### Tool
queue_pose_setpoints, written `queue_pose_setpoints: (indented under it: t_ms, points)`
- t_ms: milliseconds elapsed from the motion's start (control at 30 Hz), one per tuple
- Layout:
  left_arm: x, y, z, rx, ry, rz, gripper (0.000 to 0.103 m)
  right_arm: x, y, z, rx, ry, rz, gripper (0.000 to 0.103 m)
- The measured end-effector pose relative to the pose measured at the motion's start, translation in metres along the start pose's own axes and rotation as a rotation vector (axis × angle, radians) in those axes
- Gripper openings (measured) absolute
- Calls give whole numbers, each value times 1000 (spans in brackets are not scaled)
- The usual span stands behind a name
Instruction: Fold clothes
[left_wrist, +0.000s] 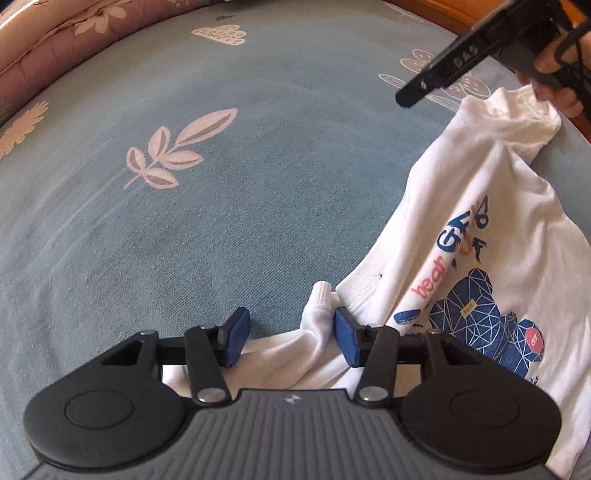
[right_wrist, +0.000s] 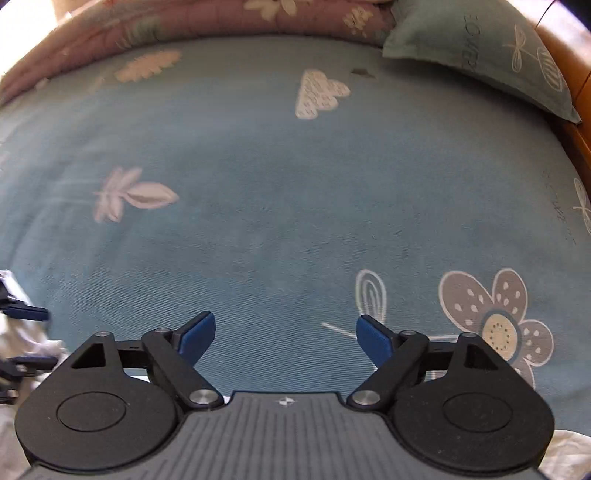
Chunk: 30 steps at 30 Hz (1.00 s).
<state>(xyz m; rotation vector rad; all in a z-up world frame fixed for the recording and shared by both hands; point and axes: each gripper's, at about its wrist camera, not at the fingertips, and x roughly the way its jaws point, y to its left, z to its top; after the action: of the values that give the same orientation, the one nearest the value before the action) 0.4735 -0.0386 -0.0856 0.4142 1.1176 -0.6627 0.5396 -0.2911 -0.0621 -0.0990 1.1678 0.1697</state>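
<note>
A white long-sleeved shirt (left_wrist: 491, 236) with a blue bear print and "bear" lettering lies rumpled on the blue bed sheet (left_wrist: 221, 206), at the right of the left wrist view. My left gripper (left_wrist: 290, 338) is open, its blue pads on either side of a white sleeve cuff (left_wrist: 321, 314) without pinching it. My right gripper (right_wrist: 284, 338) is open and empty above bare sheet; it also shows at the top right of the left wrist view (left_wrist: 443, 74), over the shirt's far end. White fabric edges show at the lower corners of the right wrist view (right_wrist: 569, 446).
A mauve floral quilt (right_wrist: 184, 18) runs along the far side of the bed. A grey-green pillow (right_wrist: 491, 55) lies at the far right against a wooden bed frame (right_wrist: 580, 122). The left gripper shows at the left edge of the right wrist view (right_wrist: 26, 314).
</note>
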Motion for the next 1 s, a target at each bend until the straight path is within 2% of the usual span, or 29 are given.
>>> queue_pose_setpoints:
  t_ms: [133,333,400,533,600,667,767,867,933,1000]
  points:
    - [-5,0,-6,-62,-20,8,50,17,0,-21,-31,152,19,75]
    - [-30,-11,-36,-105,-31,-2,50,-25,10,-77,-108,149,38,76]
    - [-27,-16,-48,-110,1,1,50,-27,18,-96,-131,172,16,76]
    - [-29,-25,-56,-84,0,14,53,-29,28,-117,-177,156,-2,81]
    - [-27,-24,-54,-85,3,17,53,-33,31,-113,-203,162,-11,81]
    - [-27,-24,-53,-92,4,18,53,-45,30,-102,-195,125,14,80]
    - [-27,-29,-57,-84,-2,24,55,-67,23,-78,-138,30,95,80]
    - [-25,-32,-59,-82,-4,27,60,-64,15,-51,-24,-19,186,80]
    - [-25,-34,-58,-80,-3,34,62,-50,17,-38,-6,-27,159,72]
    - [-25,-35,-58,-82,-7,37,62,-36,23,-32,-2,-12,130,57]
